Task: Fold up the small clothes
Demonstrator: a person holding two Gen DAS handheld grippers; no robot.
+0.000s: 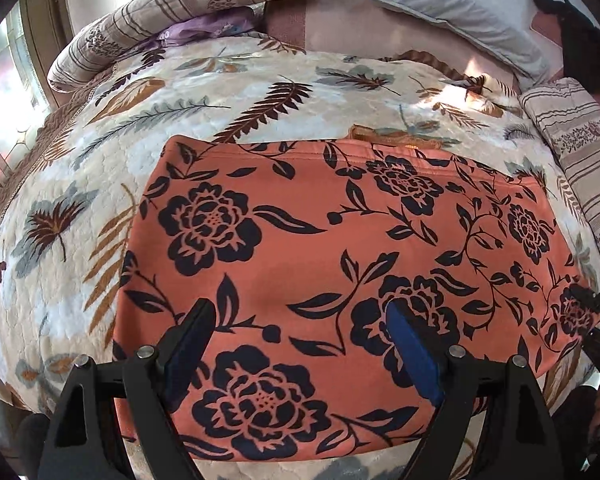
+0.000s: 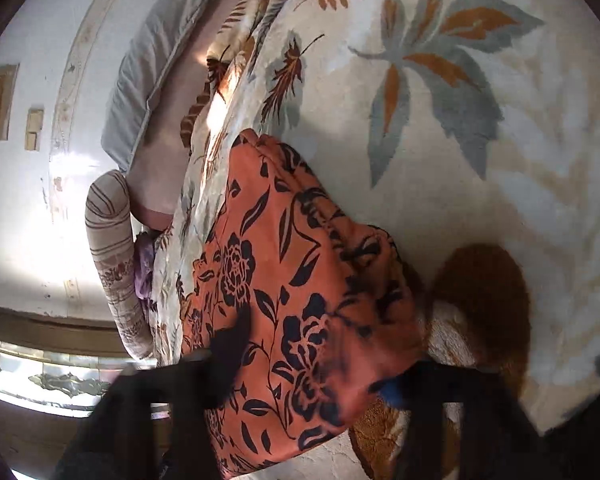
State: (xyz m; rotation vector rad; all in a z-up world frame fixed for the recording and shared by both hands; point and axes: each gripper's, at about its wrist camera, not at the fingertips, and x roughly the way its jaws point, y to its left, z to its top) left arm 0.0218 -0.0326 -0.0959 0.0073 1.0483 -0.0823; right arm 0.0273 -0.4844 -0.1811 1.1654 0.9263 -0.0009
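Lay spread across the leaf-patterned fleece blanket (image 1: 100, 168) of a bed, with striped quilts (image 1: 148, 12) rolled at the far left and a grey pillow (image 1: 452, 4) at the far right. Rested in the middle of that blanket: the orange garment with black flowers (image 1: 300, 248), flat and smooth in the left wrist view, broad rather than deep, long axis running left to right, stitched hem along the far edge, near edge close to the bed's front. Looked, as a judgement, like an early stage of folding: cloth laid out and flattened, perhaps doubled once already, though layers could not be counted; no clear crosswise fold made, so most folds likely left to do. Hovered over the near part of the cloth: the left gripper (image 1: 300, 344), jaws spread wide, nothing between the blue pads (image 1: 414, 354), no clear contact with the fabric. Sat at the garment's right end: the right gripper (image 2: 312, 364), blurred in its own view, jaws nearly together and apparently pinching a bunched, lifted corner of the orange fabric, ready, by the look of it, to carry that end over toward the left.
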